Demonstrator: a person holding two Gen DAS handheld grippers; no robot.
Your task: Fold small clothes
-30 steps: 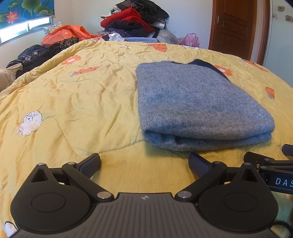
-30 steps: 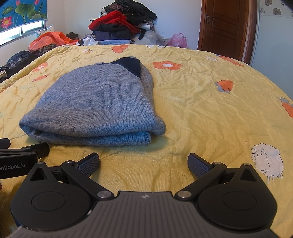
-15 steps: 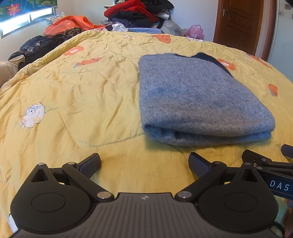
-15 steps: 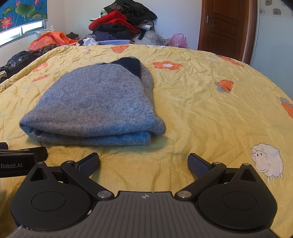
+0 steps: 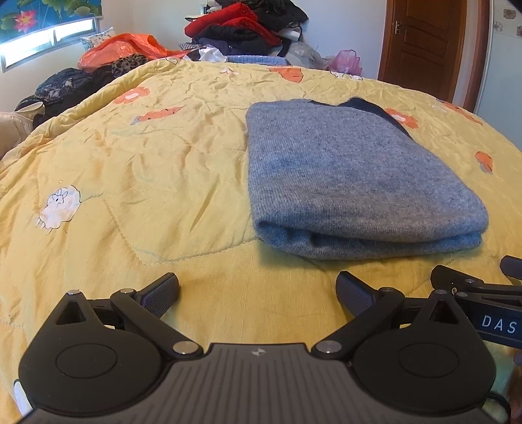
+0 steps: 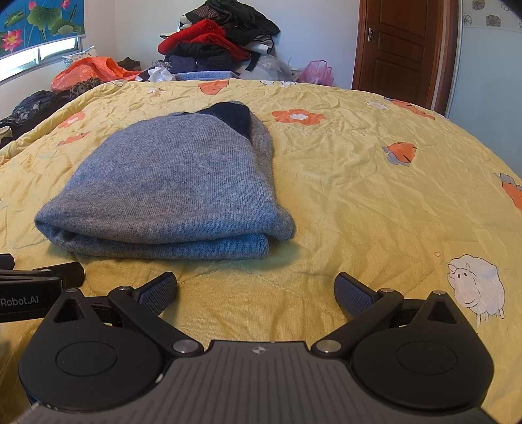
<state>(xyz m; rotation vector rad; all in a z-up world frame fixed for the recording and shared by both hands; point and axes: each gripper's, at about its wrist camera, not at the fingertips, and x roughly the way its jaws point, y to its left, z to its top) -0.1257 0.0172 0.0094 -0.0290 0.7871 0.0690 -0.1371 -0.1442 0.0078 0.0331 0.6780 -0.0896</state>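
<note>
Room: a bedroom with a brown door [image 6: 399, 49] at the back right and a window with a lotus-print blind [image 6: 39, 26] on the left.
Bed: a yellow quilt [image 5: 169, 156] printed with orange flowers and white sheep covers it; the cloth is creased but lies broadly flat, a soft surface to fold on.
Clothes pile: a heap of red, black and grey garments [image 6: 215, 42] sits beyond the far edge of the quilt, probably waiting their turn; an orange bag [image 5: 127, 49] lies to its left.
Sweater: the grey-blue knit sweater [image 6: 176, 186] lies near the middle of the bed, folded into a thick rectangle with its rounded fold facing the cameras and a navy band at the far end; it looks finished.
Left gripper [image 5: 257, 292]: fingers spread wide and holding nothing, low over bare quilt just short of the sweater's near-left corner, likely pulled back after the fold.
Right gripper [image 6: 256, 290]: fingers likewise apart and empty, near the sweater's right front corner, not touching it.
Placing: the two tools sit side by side, each showing at the other view's edge.
</note>
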